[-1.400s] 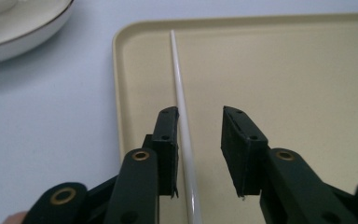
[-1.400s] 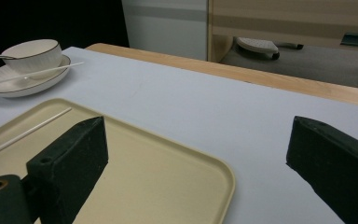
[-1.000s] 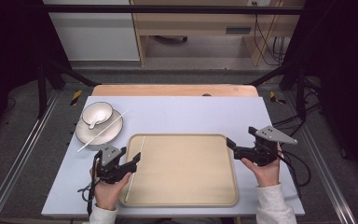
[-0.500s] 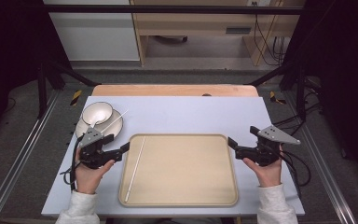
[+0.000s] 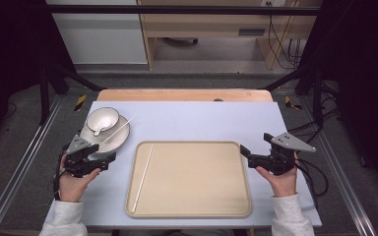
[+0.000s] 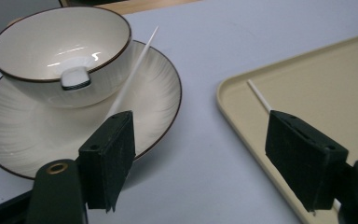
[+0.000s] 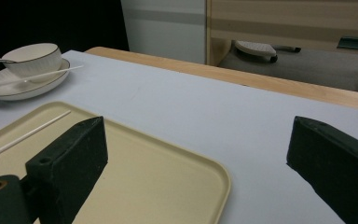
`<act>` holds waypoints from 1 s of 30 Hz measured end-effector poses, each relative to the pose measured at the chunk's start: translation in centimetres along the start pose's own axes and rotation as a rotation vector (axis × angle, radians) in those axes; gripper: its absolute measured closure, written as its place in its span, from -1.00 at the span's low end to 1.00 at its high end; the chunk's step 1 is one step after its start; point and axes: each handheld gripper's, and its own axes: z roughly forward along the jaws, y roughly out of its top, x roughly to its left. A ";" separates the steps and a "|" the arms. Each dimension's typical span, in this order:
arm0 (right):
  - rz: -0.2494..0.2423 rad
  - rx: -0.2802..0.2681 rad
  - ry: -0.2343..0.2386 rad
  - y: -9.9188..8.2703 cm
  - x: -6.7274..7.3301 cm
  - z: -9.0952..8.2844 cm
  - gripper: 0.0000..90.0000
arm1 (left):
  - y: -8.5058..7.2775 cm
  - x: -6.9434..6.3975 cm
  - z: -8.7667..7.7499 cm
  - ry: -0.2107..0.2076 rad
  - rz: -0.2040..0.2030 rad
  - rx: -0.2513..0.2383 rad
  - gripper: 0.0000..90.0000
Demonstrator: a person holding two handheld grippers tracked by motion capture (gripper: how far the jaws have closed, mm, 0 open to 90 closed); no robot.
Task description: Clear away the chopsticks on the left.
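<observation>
1. Left gripper (image 5: 109, 161): held at the near rim of the plate (image 5: 120, 140), jaws wide apart with nothing between the pads. The jaws have just been opening. In the left gripper view the left pad (image 6: 108, 158) stands over the plate's near edge and the right pad (image 6: 305, 158) over the tray's left rim.
2. Right gripper (image 5: 244, 152): held just off the right edge of the tray (image 5: 197, 214), jaws spread and empty. The right gripper view shows bare table between its two pads.
3. First chopstick (image 5: 143, 177): a thin white stick lying flat inside the tray, along its left side, running from the far left corner toward the near edge.
4. Second chopstick (image 5: 118, 130): lies slanted across the plate, leaning against the side of the bowl (image 5: 103, 119), its far tip projecting past the plate's rim. A small spoon (image 6: 76, 77) rests in the bowl.
5. Step in hand, as judged: one chopstick is already in the tray, and the left gripper is lining up on the second.
6. Next move, as judged: bring the open jaws astride the thin stick near its lower end, close firmly without knocking the bowl, then lift it clear of the plate's rim.
</observation>
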 end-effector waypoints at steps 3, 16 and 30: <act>-0.002 0.006 0.001 -0.1 0.1 0.2 -0.88 | 0.0 1.1 0.5 0.016 -0.004 0.006 -0.44; -0.009 0.026 0.005 -0.2 0.3 0.8 -0.88 | 0.4 4.3 3.9 0.068 0.016 0.088 -0.18; -0.011 0.029 0.004 -0.3 0.3 0.9 -0.88 | -0.1 5.7 6.4 0.071 0.024 0.153 0.27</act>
